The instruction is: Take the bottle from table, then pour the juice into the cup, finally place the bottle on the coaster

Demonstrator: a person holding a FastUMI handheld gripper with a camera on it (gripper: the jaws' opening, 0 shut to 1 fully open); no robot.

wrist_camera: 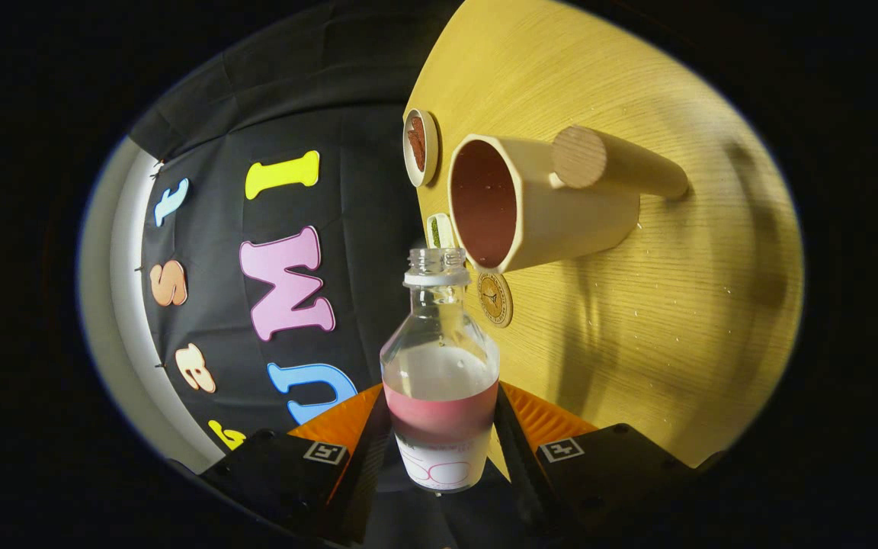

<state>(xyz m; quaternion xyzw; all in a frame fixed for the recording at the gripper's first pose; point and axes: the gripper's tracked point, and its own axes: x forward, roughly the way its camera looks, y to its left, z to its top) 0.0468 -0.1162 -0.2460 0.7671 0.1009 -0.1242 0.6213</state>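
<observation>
Gripper [439, 438] closed on the bottle [440, 366], both fingers [366, 450] pressed against its lower body at the labelled band, one on each side. Bottle clear, uncapped, open neck pointing forward along the fingers; pink juice [441, 418] settled in the lower part, upper part clear. Whole view rolled sideways, so that the wooden table [675, 305] appears as an upright plane beside the bottle. Cup [538, 202] just ahead of the bottle's mouth, cream outside and brown inside, with a thick round wooden handle [607, 164] projecting from its side; bottle mouth near the cup's rim but apart from it. Small round coaster [495, 299] with dark markings on the table, close beside the bottle neck and touching or nearly touching the cup's base. Small round dish [419, 147] with reddish contents beyond the cup. Small green-and-white item [439, 230] between neck and cup, too small to identify.
</observation>
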